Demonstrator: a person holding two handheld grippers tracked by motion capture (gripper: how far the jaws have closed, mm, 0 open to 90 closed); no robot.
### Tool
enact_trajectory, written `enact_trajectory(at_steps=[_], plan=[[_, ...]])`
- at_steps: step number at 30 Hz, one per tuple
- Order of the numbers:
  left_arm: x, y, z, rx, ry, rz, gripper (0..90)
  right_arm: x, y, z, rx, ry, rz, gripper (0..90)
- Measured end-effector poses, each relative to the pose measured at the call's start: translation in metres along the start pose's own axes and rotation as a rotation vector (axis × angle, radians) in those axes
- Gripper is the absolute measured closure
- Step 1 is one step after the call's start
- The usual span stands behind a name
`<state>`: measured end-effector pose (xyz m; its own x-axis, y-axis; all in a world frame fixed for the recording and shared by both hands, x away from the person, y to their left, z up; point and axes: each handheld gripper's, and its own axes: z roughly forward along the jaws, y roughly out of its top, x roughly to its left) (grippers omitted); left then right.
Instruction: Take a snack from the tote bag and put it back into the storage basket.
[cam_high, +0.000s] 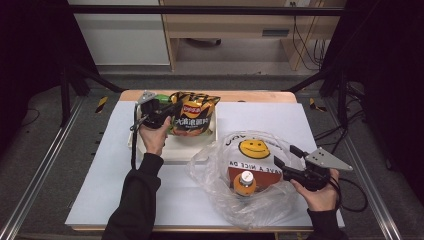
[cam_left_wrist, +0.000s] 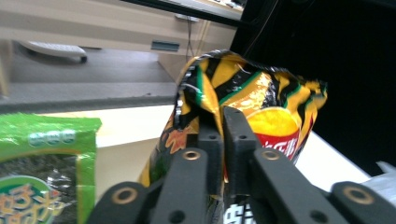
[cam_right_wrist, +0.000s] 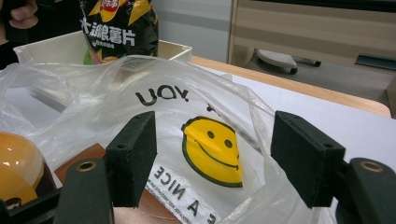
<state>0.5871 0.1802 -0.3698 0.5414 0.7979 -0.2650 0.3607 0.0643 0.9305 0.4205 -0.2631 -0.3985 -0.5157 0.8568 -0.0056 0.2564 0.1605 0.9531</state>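
A black and yellow striped chip bag (cam_high: 192, 115) stands upright over the white tray (cam_high: 175, 150) at the back left. My left gripper (cam_high: 171, 111) is shut on its left edge; in the left gripper view the jaws (cam_left_wrist: 223, 121) pinch the crinkled foil of the chip bag (cam_left_wrist: 261, 102). A clear plastic bag (cam_high: 220, 170) with a yellow smiley lies at the front right and holds an orange-capped bottle (cam_high: 244, 183) and a brown pack (cam_high: 265, 175). My right gripper (cam_high: 285, 155) stands open at the plastic bag's right rim, jaws (cam_right_wrist: 212, 140) wide apart before the plastic bag (cam_right_wrist: 210, 144).
A green snack pack (cam_left_wrist: 42, 163) lies in the tray beside the chip bag. The tray wall (cam_right_wrist: 173, 46) rises behind the plastic bag. A white mat (cam_high: 125, 185) covers the wooden table; a desk and cables stand beyond its far edge.
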Motion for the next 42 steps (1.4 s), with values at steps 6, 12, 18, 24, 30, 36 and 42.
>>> enact_trajectory(at_steps=[6, 12, 18, 24, 30, 36, 42], plan=[[0.006, -0.001, 0.006, 0.015, 0.042, 0.042, 74.5, 0.000, 0.000, 0.001, 0.004, -0.001, -0.003, 31.8], [0.013, -0.005, 0.012, 0.034, 0.099, 0.072, 64.4, 0.000, -0.001, 0.003, 0.011, -0.001, -0.004, 31.9], [0.022, -0.010, 0.019, 0.072, 0.103, 0.064, 50.9, 0.001, -0.002, 0.004, 0.013, 0.000, -0.003, 32.0], [0.019, -0.017, 0.014, 0.105, 0.098, 0.083, 41.8, 0.000, -0.002, 0.002, 0.007, -0.002, 0.004, 32.1], [0.018, -0.016, 0.013, 0.125, 0.137, 0.072, 62.5, 0.000, -0.001, 0.002, 0.005, -0.004, -0.010, 33.5], [0.019, -0.013, 0.024, 0.109, 0.148, 0.098, 65.8, 0.000, -0.001, 0.001, 0.002, -0.003, -0.015, 34.1], [0.025, -0.017, 0.024, 0.134, 0.147, 0.070, 44.2, 0.001, -0.001, 0.002, 0.006, 0.001, -0.016, 34.1]])
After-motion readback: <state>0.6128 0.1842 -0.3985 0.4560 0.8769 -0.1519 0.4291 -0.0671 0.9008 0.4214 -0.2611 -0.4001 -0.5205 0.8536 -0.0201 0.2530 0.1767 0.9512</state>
